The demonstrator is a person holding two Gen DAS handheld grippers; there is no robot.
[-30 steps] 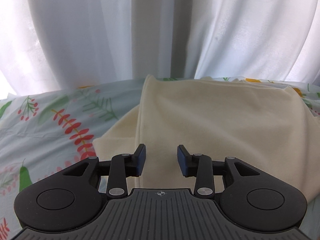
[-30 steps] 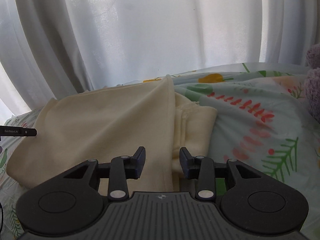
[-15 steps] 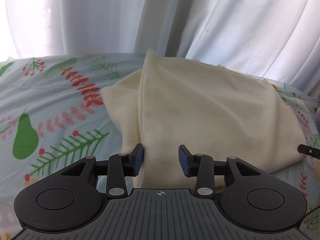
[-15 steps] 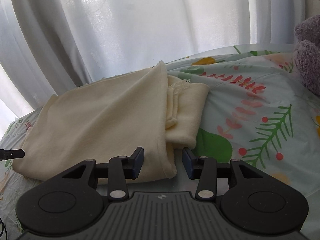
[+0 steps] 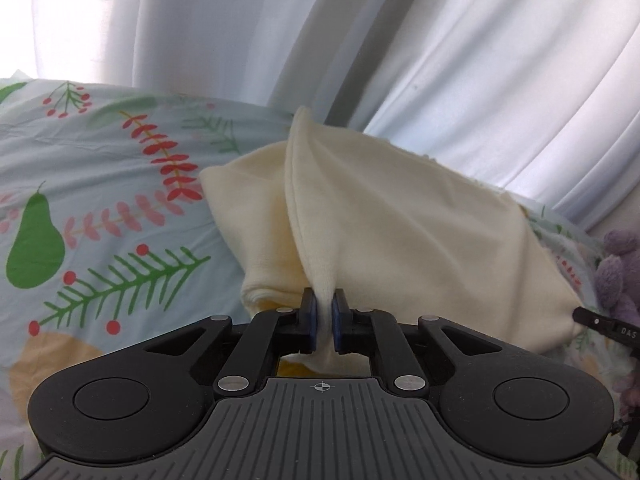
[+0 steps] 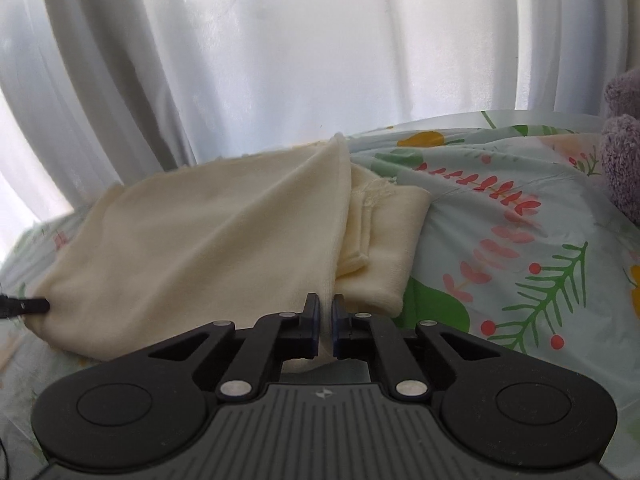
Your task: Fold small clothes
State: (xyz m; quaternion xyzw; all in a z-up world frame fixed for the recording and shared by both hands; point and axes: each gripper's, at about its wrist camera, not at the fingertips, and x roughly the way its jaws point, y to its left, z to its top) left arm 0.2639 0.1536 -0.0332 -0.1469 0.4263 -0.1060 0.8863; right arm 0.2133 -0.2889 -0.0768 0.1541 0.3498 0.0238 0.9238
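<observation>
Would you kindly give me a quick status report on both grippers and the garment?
Left gripper shut on cream garment near corner. Right gripper shut on opposite near corner. Purple plush toy alongside, apart from the cloth.

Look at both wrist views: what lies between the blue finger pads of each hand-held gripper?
In each view, a pinched edge of the cream knit garment: the left hand-held gripper and the right hand-held gripper are both shut on it.
</observation>
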